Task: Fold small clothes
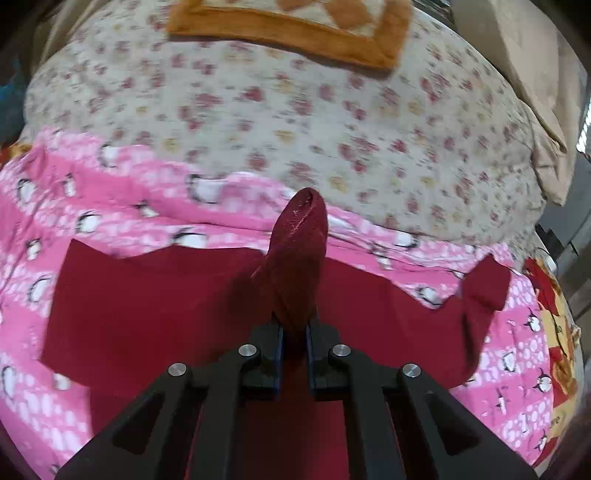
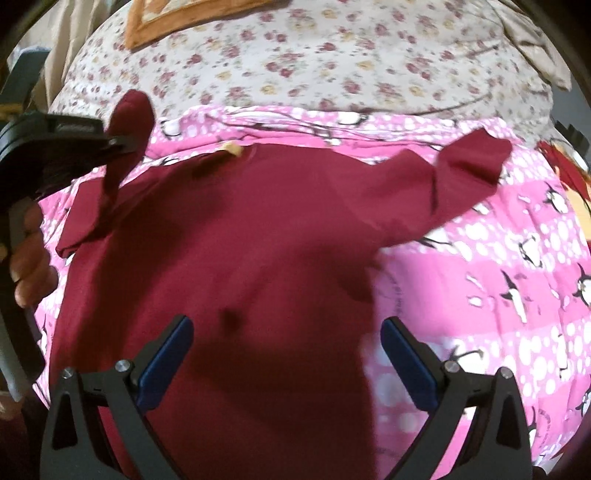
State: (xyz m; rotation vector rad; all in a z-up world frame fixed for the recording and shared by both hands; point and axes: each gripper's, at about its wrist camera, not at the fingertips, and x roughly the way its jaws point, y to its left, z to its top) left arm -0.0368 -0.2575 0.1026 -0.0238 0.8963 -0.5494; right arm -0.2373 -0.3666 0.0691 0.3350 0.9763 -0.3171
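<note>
The right gripper hangs with its fingers spread wide and empty over the near part of the maroon shirt, which lies flat on the pink penguin blanket. At the shirt's left side, the left gripper has its fingers pinched tight on a lifted sleeve. Beyond the shirt lie a floral sheet and an orange-bordered cloth.

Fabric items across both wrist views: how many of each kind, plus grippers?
Maroon shirt: 1
Pink penguin blanket: 1
Floral sheet: 1
Orange-bordered mat: 1
Grippers: 2, the left gripper with jaws shut on a shirt sleeve, the right gripper with jaws open
Total: 6
</note>
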